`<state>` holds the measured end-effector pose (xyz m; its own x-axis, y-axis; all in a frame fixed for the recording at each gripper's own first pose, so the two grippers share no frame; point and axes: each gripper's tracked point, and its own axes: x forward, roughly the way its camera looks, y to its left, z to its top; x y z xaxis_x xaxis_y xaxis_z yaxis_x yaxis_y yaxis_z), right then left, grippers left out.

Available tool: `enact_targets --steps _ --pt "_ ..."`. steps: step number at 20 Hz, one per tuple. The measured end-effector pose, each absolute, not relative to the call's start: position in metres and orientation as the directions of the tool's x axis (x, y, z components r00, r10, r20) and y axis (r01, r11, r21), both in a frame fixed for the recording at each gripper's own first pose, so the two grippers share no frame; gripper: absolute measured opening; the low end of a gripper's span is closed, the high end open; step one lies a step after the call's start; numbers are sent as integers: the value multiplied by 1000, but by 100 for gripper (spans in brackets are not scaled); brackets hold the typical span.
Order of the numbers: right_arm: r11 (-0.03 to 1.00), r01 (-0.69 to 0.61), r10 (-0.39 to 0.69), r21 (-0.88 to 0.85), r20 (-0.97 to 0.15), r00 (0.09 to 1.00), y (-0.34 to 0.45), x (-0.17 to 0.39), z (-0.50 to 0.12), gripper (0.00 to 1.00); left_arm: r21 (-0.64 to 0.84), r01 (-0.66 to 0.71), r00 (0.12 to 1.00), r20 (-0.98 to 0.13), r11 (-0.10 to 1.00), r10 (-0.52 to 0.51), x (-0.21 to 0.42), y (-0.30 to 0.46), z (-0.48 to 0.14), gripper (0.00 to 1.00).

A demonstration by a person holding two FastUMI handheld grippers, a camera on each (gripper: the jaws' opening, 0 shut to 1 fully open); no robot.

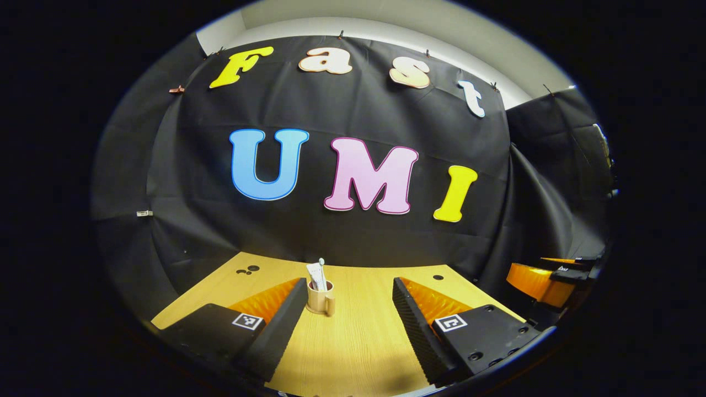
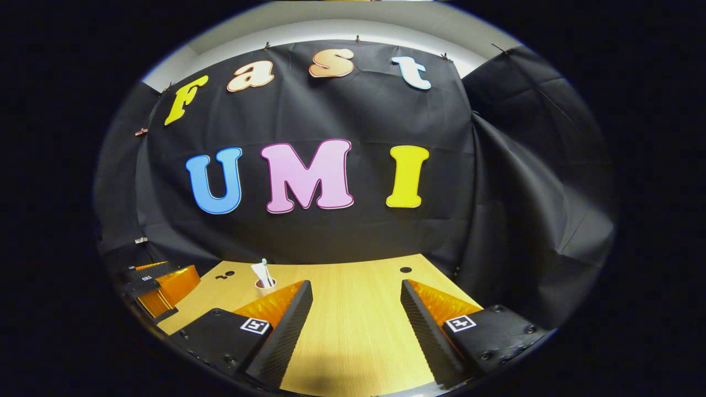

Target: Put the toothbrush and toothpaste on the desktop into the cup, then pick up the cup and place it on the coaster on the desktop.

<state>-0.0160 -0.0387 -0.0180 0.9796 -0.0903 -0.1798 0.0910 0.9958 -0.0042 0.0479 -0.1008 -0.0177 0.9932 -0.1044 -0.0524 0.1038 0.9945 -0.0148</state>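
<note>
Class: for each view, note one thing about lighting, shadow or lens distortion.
Left gripper view: bright light on the desktop between the fingers; the cup is small but sharp. Right gripper view: the fisheye bows the desktop's far edge, and a soft shadow lies at the desktop's near edge.

The tabletop [image 1: 358, 336] looks like pale wood, a fine straight grain running across a smooth, faintly shiny face. The cup [image 1: 320, 299] standing on it looks like smooth, matt ceramic or plastic; which one cannot be told. The toothpaste [image 1: 315, 274] tube in it seems soft white plastic. The booth's wall [image 2: 529, 182] is matt black cloth, creased and hanging in folds. Each tool's fingers [image 1: 281, 325] have a ridged, dull inner face.
</note>
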Motion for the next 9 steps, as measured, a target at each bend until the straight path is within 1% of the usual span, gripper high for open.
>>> enact_targets --steps 3,9 --pt "998 64 -66 -14 -212 975 -30 -22 -31 98 -1 87 994 -63 996 -87 44 -94 -22 97" --pt "1000 19 -24 -22 -231 973 -16 -16 -39 98 20 71 995 -64 997 -70 38 -84 -22 97"
